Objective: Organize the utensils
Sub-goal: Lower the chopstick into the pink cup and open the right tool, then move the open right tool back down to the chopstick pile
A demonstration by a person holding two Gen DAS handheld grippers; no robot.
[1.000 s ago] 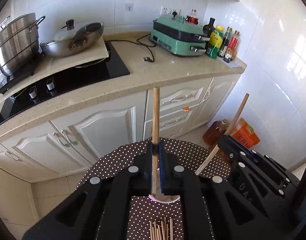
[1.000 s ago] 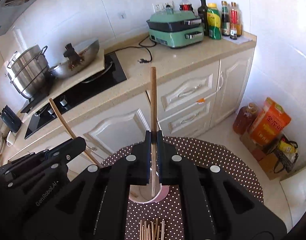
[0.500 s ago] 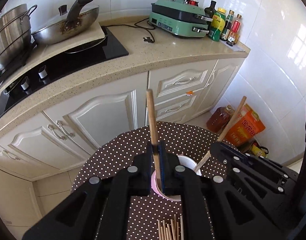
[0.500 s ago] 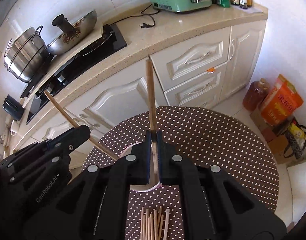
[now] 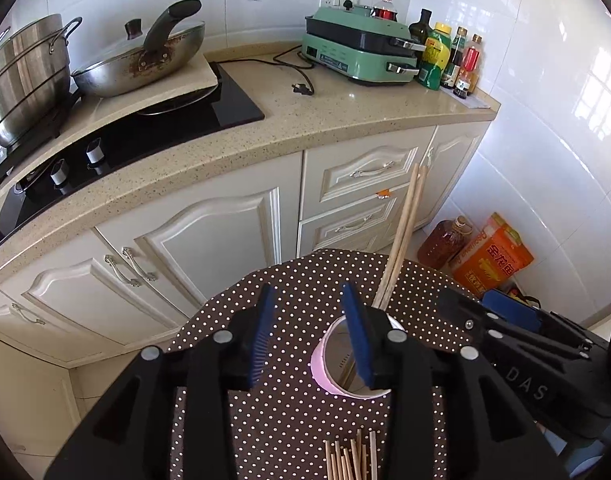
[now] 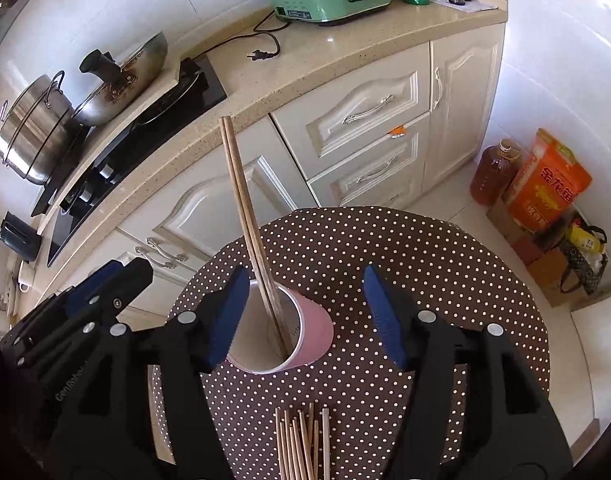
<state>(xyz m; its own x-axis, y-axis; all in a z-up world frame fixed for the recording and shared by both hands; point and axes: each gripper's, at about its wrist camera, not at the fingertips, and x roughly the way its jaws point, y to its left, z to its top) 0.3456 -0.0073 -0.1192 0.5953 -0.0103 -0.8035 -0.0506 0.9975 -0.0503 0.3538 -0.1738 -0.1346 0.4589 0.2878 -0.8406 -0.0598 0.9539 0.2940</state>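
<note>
Two wooden chopsticks (image 6: 247, 220) stand leaning in a pink paper cup (image 6: 313, 330) on the round polka-dot table (image 6: 445, 264). In the left wrist view the chopsticks (image 5: 403, 232) lean up to the right out of the cup (image 5: 319, 364). My left gripper (image 5: 311, 338) is open and empty, just above the cup. My right gripper (image 6: 305, 314) is open and empty, its fingers either side of the cup. Several more chopsticks (image 6: 301, 444) lie on the table in front of the cup; they also show in the left wrist view (image 5: 351, 458).
Behind the table is a kitchen counter (image 5: 305, 128) with white cabinets, a black hob (image 5: 145, 136), a wok (image 5: 145, 64), a steel pot (image 5: 21, 80), a green grill (image 5: 361, 54) and bottles. An oil bottle (image 6: 493, 172) and orange bag (image 6: 549, 188) stand on the floor at right.
Both grippers were shut on a chopstick each above the cup. Both have opened, and the two chopsticks now stand in the cup. The grippers have moved lower over the table.
</note>
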